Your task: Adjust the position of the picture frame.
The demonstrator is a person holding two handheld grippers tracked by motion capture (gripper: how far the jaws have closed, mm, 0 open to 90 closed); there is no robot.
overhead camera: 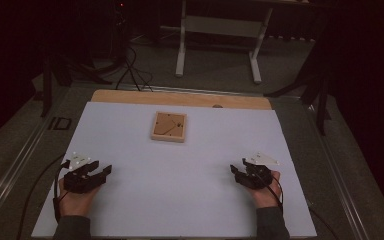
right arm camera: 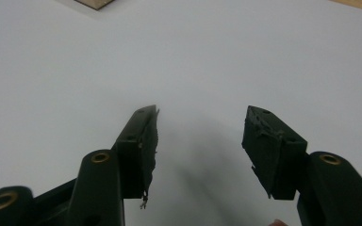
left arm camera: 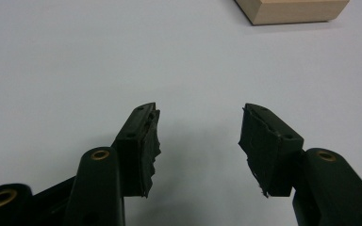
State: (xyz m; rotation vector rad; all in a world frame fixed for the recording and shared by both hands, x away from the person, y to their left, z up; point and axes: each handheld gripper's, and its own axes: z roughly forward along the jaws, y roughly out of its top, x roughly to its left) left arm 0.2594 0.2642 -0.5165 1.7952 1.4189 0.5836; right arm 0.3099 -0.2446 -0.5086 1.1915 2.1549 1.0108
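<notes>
Both the left claw point(overhead camera: 103, 171) and right claw point(overhead camera: 235, 170) are released, well apart from the unlabelled wooden box point(overhead camera: 168, 127).

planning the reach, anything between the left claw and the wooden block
Nothing: bare white sheet runs from the left claw to the wooden block in the high view.

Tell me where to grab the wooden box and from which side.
Take the wooden box across two opposite outer side walls, coming straight down from above. It lies flat and low on the white sheet with bare sheet all round, so probably either open gripper, left or right, fits.
</notes>
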